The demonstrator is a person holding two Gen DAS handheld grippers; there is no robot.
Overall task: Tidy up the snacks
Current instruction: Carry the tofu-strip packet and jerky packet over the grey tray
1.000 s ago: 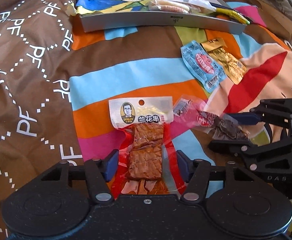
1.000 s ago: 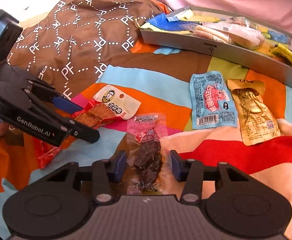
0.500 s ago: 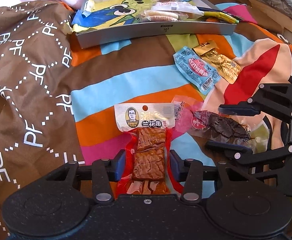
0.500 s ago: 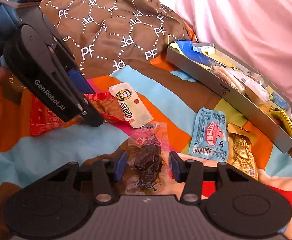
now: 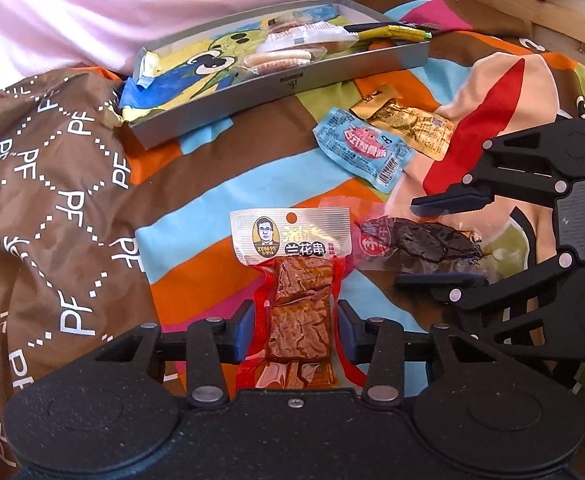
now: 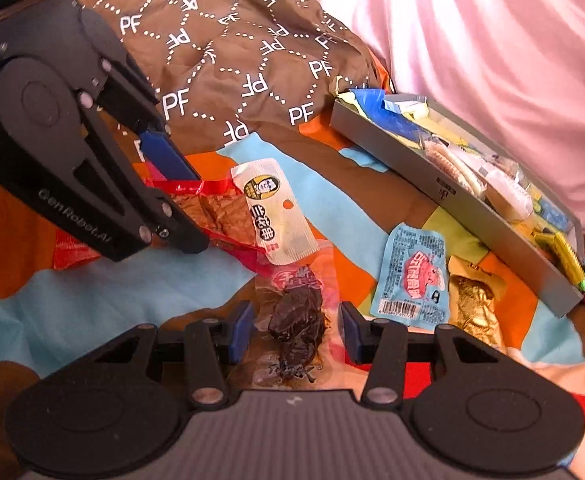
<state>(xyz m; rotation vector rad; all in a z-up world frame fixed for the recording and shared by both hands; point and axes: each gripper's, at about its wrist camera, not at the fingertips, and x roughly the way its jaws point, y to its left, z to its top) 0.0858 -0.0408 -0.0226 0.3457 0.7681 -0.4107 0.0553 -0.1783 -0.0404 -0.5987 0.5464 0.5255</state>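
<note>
Snacks lie scattered on a striped bedspread (image 5: 220, 184), and two of them sit between waiting fingers. The tofu packet (image 5: 298, 280), white header pointing away and red film around brown slabs, lies lengthwise inside the left gripper (image 5: 297, 332); its blue pads stand just beside the packet's edges, parted, with a sliver of gap on each side, so nothing is pinched. The dark plum packet (image 6: 296, 320), clear film with a pink label, lies the same way inside the right gripper (image 6: 295, 330), whose fingers are also spread a little wider than the wrapper. Each tool seems lined up along its packet's long axis so that closing would catch the narrow width, which is likely the easiest hold on slippery film. The two packets nearly touch at their far ends, which probably explains why the grippers approach from different angles rather than side by side.

Further off, a blue packet (image 5: 360, 152) and a gold packet (image 5: 408, 124) rest flat, overlapping at one edge. Beyond them the grey tray (image 5: 276, 84) already holds several wrapped snacks, and I judge it the destination. A brown printed quilt (image 5: 52, 184) bunches up at the left, with pink cloth (image 6: 472, 40) behind the tray.
</note>
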